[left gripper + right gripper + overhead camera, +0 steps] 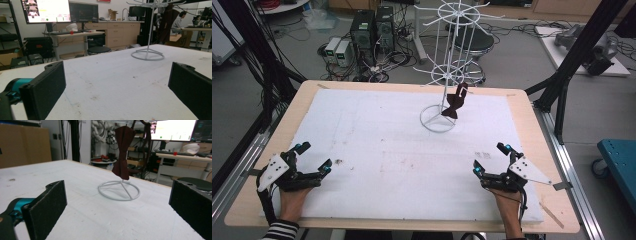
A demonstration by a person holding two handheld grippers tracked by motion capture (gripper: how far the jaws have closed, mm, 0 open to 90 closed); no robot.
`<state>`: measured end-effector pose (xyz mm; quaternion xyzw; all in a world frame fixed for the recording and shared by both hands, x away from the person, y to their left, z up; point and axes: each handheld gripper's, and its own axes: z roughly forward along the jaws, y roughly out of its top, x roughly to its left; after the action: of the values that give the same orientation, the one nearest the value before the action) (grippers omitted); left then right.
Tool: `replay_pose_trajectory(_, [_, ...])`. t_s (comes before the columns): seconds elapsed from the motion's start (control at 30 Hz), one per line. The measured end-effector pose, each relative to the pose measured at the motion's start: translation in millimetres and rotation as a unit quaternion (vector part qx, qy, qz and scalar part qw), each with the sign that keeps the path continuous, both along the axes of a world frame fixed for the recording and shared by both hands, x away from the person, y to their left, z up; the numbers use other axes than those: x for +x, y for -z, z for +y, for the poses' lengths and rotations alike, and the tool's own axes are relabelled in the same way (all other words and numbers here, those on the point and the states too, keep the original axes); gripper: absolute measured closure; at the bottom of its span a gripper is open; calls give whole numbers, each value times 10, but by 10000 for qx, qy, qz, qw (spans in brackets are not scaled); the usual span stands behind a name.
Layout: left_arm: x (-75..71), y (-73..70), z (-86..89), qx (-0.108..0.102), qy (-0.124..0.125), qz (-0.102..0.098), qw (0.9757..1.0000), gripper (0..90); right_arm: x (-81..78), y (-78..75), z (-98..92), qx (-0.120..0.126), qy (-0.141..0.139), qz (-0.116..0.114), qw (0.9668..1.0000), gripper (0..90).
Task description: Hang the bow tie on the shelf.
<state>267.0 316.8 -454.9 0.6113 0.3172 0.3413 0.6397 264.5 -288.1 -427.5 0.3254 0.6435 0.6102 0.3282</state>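
A white wire rack [447,65] stands on a ring base [438,119] at the back middle of the white foam board [387,150]. A dark maroon bow tie [455,102] hangs from one of its lower arms. The same bow tie [122,152] and ring base [119,190] appear ahead in the right gripper view. My left gripper [314,156] rests open near the front left corner. My right gripper [490,158] rests open near the front right, with nothing between its jaws. In the left gripper view the rack's ring base [147,54] stands far off to the right.
The foam board lies on a wooden table [532,130]. Black frame posts [582,45] rise at the right and left. Computer boxes [372,27] and cables sit on the floor behind the table. A blue cart [619,160] stands at the far right.
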Motion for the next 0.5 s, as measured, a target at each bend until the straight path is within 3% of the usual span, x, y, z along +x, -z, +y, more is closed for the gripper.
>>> replay_pose_trajectory(0.2, [-1,0,2,8,10,-4,10000,17,-36,212,-34,46,139,58,9999,6])
replay_pose_trajectory(0.5, [-5,0,3,13,5,-12,10000,17,-43,240,-19,-17,145,108,9998,6])
